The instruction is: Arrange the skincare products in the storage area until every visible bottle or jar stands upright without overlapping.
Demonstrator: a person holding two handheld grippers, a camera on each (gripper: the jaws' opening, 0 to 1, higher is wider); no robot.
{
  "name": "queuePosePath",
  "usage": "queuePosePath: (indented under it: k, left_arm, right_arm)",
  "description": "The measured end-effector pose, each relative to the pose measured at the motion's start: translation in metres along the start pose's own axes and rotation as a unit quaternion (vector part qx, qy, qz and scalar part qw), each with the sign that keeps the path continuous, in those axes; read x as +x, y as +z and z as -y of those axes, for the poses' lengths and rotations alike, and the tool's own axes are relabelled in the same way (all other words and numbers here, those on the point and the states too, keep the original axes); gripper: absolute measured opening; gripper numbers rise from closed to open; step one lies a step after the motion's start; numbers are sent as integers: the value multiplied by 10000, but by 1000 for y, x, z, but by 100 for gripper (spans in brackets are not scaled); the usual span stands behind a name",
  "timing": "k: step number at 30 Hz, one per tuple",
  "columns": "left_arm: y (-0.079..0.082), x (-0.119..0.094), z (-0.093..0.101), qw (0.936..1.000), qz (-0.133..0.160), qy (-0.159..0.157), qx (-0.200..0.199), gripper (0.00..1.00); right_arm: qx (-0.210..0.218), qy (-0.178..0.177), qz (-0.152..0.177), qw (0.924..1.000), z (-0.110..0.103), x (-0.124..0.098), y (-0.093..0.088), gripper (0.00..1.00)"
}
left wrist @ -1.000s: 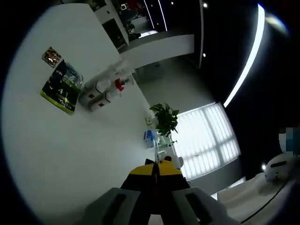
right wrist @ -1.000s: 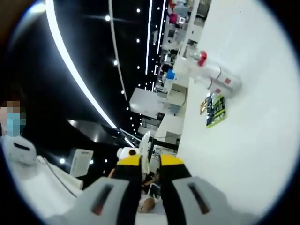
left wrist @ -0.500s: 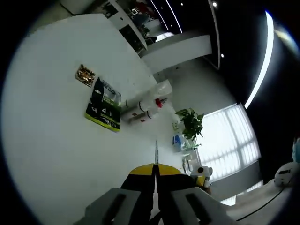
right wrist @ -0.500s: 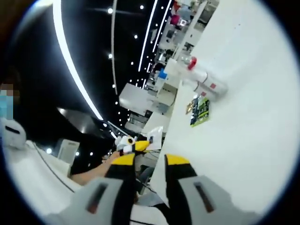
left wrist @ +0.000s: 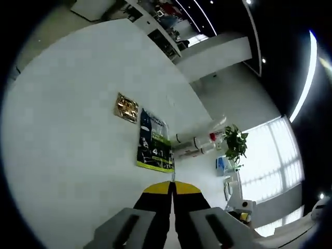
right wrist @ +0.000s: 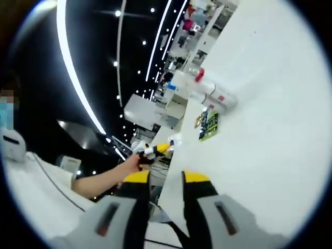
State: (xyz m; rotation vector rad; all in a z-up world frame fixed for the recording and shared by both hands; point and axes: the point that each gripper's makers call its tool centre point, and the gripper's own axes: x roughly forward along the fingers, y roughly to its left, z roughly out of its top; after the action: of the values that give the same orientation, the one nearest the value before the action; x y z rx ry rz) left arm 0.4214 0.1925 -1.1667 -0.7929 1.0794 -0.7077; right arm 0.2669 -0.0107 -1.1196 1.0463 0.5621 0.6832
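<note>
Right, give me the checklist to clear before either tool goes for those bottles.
1. Bottles upright: not ok. The white bottles lie on their sides in a cluster on the white table.
2. Bottles free of overlap: cannot tell, they are too small and too close together.
3. Left tool ready to grip: not ok, its jaws are shut with nothing between them.
4. Right tool ready to grip: ok, jaws apart and empty.
5. Approach path: not ok. The green and black packet and the gold packet lie beside the bottles.
</note>
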Motion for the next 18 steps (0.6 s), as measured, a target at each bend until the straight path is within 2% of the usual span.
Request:
queuePosePath:
  k: [1, 4, 9, 18]
  left_arm:
    - [8, 2, -5, 10000, 26, 49, -68, 1]
    - [18, 6, -18, 9996, -59, 280, -61, 1]
    - [33, 11, -31, 9990, -92, 423, -101, 1]
    - [43, 33, -51, 9972, -297, 674, -120, 1]
  right_arm:
    - [-4, -25, -44, 10000, 2, 2, 1, 22]
    - [26, -48, -34, 10000, 3, 5, 6, 22]
    - [40, -114, -93, 9999, 9, 10, 13, 22]
    - [149, -328, -72, 9993, 24, 6, 17, 22]
